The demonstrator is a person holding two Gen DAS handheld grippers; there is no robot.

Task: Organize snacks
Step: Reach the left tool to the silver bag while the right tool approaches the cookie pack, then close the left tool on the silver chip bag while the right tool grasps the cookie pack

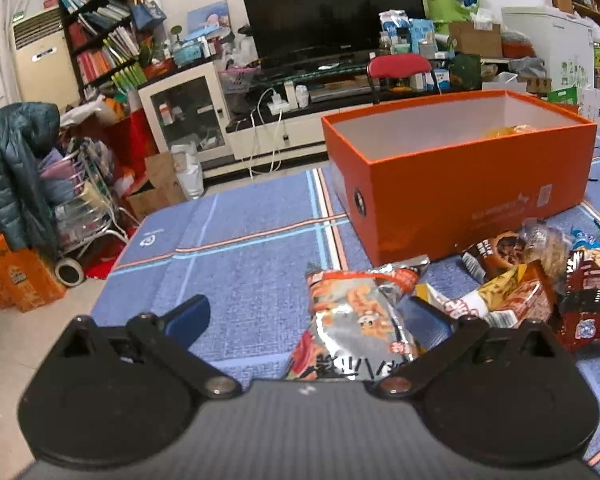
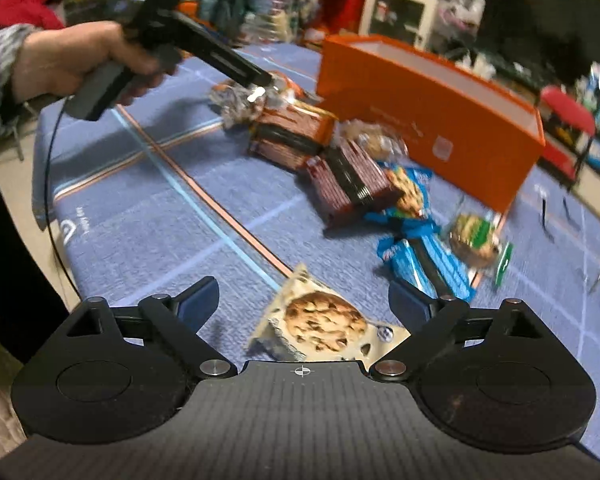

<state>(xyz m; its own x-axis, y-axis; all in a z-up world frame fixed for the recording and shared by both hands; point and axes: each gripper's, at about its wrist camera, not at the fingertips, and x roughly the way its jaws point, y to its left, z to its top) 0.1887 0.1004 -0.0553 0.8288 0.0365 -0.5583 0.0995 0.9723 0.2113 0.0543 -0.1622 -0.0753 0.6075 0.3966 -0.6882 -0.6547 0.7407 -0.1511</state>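
An orange box (image 1: 460, 184) stands open-topped on the blue tablecloth (image 1: 240, 272), with something yellow inside. My left gripper (image 1: 308, 318) is open; a silver and orange snack packet (image 1: 356, 320) lies between its fingers, close to the right one. More packets (image 1: 540, 280) are piled in front of the box. In the right wrist view my right gripper (image 2: 304, 302) is open over a beige cookie packet (image 2: 324, 322) that lies between the fingers, clear of both pads. A hand (image 2: 72, 64) holds the left gripper (image 2: 262, 80) over the far end of the pile, by the orange box (image 2: 440, 120).
Brown packets (image 2: 340, 176), blue cookie packets (image 2: 420, 256) and a green-labelled one (image 2: 476, 240) lie along the box's front. The table's edge (image 1: 112, 280) runs at the left, with floor, cartons and a laden cart (image 1: 80, 200) beyond. A TV (image 1: 332, 8) and red chair (image 1: 400, 68) stand behind.
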